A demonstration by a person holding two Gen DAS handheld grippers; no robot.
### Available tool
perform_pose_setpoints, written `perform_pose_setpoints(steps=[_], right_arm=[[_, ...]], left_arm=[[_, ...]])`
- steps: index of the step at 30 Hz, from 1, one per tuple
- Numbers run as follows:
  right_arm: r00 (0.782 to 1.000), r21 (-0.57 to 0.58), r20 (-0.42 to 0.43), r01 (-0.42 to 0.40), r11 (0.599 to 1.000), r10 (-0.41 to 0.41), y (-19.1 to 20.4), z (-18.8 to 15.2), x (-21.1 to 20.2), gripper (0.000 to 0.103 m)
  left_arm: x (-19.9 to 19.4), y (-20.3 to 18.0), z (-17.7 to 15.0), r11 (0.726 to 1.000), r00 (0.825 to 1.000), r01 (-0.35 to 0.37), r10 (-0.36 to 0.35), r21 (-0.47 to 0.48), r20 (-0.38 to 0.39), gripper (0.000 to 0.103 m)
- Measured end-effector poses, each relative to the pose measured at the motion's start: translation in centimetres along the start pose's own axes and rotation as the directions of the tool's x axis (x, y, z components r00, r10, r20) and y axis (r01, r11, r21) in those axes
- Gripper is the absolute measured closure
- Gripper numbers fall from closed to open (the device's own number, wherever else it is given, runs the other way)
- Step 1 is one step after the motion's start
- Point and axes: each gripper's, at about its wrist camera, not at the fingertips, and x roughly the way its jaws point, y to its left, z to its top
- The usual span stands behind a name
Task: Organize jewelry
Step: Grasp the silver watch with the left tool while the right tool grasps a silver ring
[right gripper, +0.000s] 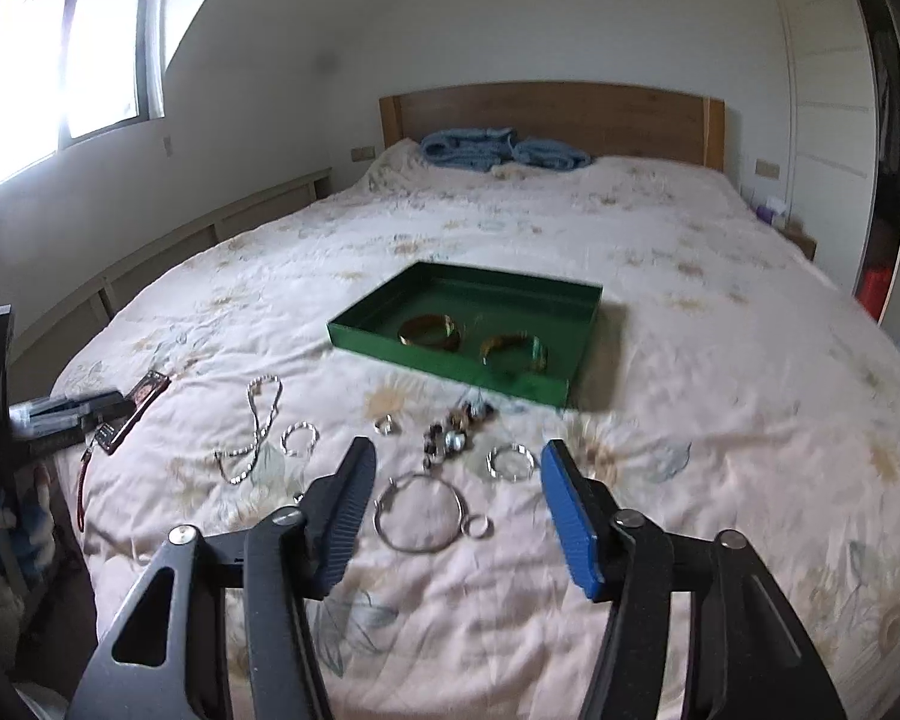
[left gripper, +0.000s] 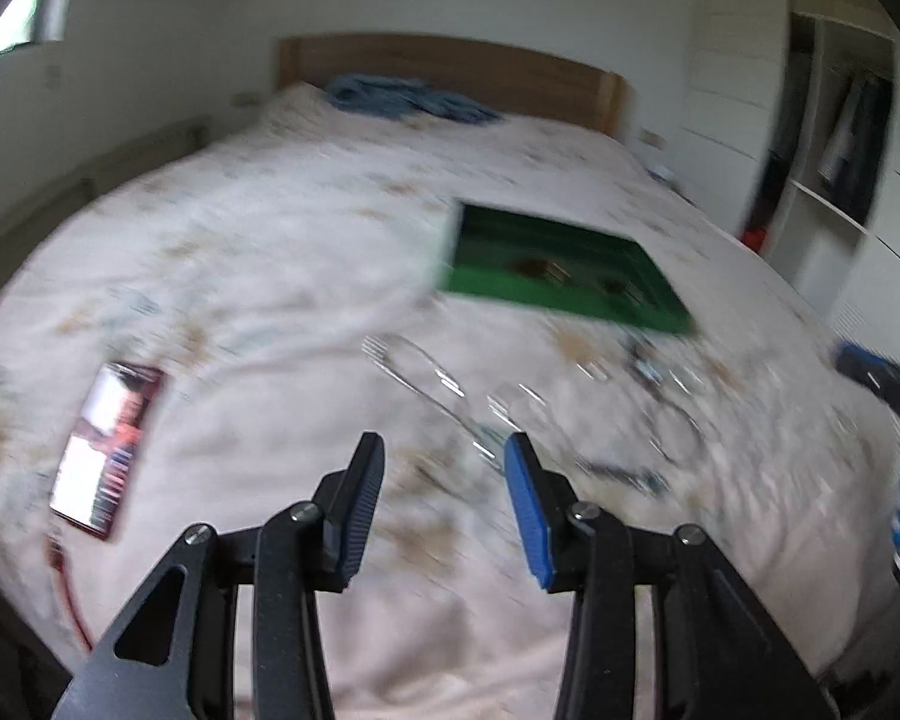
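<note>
Green tray (right gripper: pixel 450 360) mid-bed, two bangles inside | loose jewelry (right gripper: pixel 450 438) on bed (right gripper: pixel 720 420) between tray and foot edge | left gripper (left gripper: pixel 444 468), right gripper (right gripper: pixel 456 468) apart, empty | straddle one hoop (right gripper: pixel 417 513), clamp its rim, avoid the quilt
</note>
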Motion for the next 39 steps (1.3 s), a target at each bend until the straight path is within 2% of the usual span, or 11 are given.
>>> perform_pose_setpoints(steps=[3, 6, 12, 17, 19, 25, 31, 35, 39], right_arm=[[1.000, 0.022, -0.021, -0.012, 1.000, 0.012, -0.9, -0.9, 0.7, 0.051], [0.999, 0.039, -0.039, -0.015, 0.999, 0.016, -1.9, -1.9, 1.3, 0.052], [0.996, 0.075, -0.080, -0.021, 0.997, 0.027, -3.5, -3.4, 2.7, 0.056], [0.992, 0.091, -0.119, -0.038, 0.995, 0.049, -4.2, -4.3, 4.4, 0.060], [0.989, 0.095, -0.136, -0.050, 0.994, 0.063, -4.4, -4.7, 5.3, 0.060], [0.978, 0.061, -0.183, -0.087, 0.994, 0.097, -4.2, -5.2, 7.7, 0.063], [0.969, 0.033, -0.219, -0.114, 0.993, 0.119, -4.6, -5.4, 9.3, 0.063], [0.954, -0.067, -0.278, -0.135, 0.989, 0.111, -4.2, -5.6, 10.9, 0.063], [0.944, -0.171, -0.312, -0.171, 0.970, 0.111, -3.4, -5.5, 12.1, 0.065]], left_arm=[[1.5, -2.8, -1.7, 0.996, 0.996, 0.077, -0.074, 0.048, -0.057, 0.063], [2.9, -4.9, -2.8, 0.990, 0.987, 0.126, -0.119, 0.061, -0.110, 0.063], [4.9, -7.6, -2.6, 0.977, 0.974, 0.176, -0.154, 0.124, -0.167, 0.063], [7.7, -9.5, -2.5, 0.960, 0.938, 0.264, -0.235, 0.090, -0.254, 0.063], [8.8, -10.1, -2.4, 0.960, 0.930, 0.272, -0.245, 0.064, -0.276, 0.063], [11.6, -11.4, -2.2, 0.971, 0.919, 0.241, -0.227, 0.002, -0.322, 0.063], [13.6, -13.2, -1.9, 0.989, 0.936, 0.140, -0.117, 0.047, -0.332, 0.063], [14.5, -13.7, -1.7, 0.996, 0.941, 0.066, -0.045, 0.052, -0.335, 0.063], [15.0, -13.4, -1.4, 0.999, 0.943, 0.032, -0.022, 0.024, -0.331, 0.065]])
